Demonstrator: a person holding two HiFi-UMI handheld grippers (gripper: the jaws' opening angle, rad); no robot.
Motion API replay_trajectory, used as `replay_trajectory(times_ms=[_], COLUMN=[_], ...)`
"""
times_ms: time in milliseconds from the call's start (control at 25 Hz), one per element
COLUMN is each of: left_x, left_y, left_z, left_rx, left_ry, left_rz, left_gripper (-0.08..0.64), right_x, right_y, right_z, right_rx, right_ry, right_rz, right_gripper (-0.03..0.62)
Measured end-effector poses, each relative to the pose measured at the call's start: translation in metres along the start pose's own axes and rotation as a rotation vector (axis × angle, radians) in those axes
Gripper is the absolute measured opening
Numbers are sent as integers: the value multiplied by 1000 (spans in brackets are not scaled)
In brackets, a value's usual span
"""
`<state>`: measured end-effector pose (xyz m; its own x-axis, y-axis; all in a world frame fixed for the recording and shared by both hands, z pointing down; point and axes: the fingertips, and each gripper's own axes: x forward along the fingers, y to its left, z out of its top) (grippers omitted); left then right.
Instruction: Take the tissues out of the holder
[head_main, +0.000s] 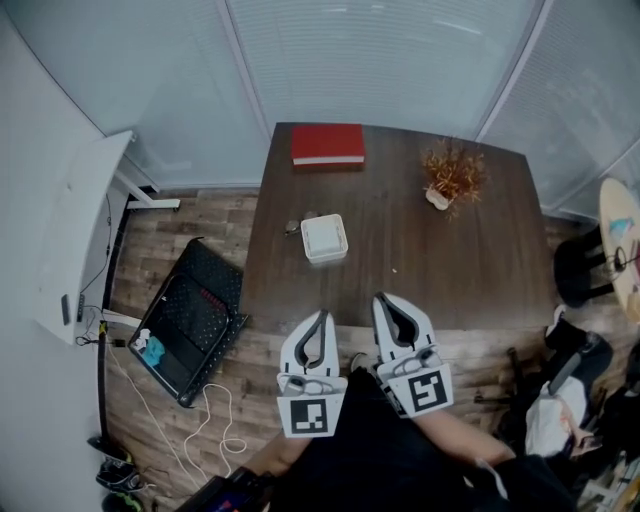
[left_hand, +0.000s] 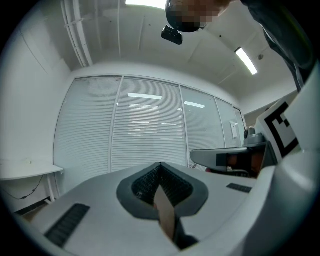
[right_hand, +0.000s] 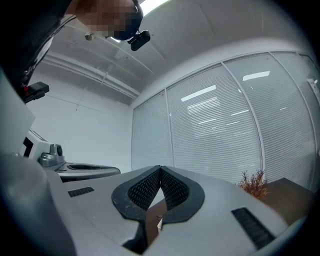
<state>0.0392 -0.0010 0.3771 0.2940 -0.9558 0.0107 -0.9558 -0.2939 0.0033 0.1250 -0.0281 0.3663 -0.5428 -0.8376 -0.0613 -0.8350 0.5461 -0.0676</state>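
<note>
The white square tissue holder (head_main: 324, 238) sits on the dark wooden table (head_main: 470, 250), left of its middle. Both grippers hang near the table's front edge, short of the holder. My left gripper (head_main: 321, 314) is shut with nothing between its jaws; in its own view the left gripper (left_hand: 160, 164) has its tips meeting and points up at the window blinds. My right gripper (head_main: 383, 298) is shut and empty too, and the right gripper (right_hand: 160, 167) in its own view also has its tips together, tilted up toward the wall and blinds.
A red book (head_main: 328, 144) lies at the table's far edge and a dried orange plant (head_main: 452, 175) stands at the far right. A small dark object (head_main: 291, 227) lies left of the holder. A black open case (head_main: 192, 318) and white cable (head_main: 215, 420) are on the floor at left.
</note>
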Motion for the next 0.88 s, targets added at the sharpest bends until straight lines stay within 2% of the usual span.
replay_trajectory(times_ms=[360, 560, 800, 880], left_x=[30, 45, 71, 77], left_y=[0, 14, 42, 52], left_z=[-6, 4, -3, 0], left_rx=[-8, -14, -36, -18], left_ry=[-3, -38, -8, -1], left_rz=[61, 47, 30, 14], left_gripper=[-3, -3, -3, -3], right_x=[24, 47, 81, 94], right_y=[-22, -23, -27, -25], right_z=[-7, -6, -25, -32], right_rx=[25, 20, 28, 31], right_ry=[-9, -9, 50, 72], right_rz=[79, 89, 72, 67], right_gripper=[9, 9, 9, 9])
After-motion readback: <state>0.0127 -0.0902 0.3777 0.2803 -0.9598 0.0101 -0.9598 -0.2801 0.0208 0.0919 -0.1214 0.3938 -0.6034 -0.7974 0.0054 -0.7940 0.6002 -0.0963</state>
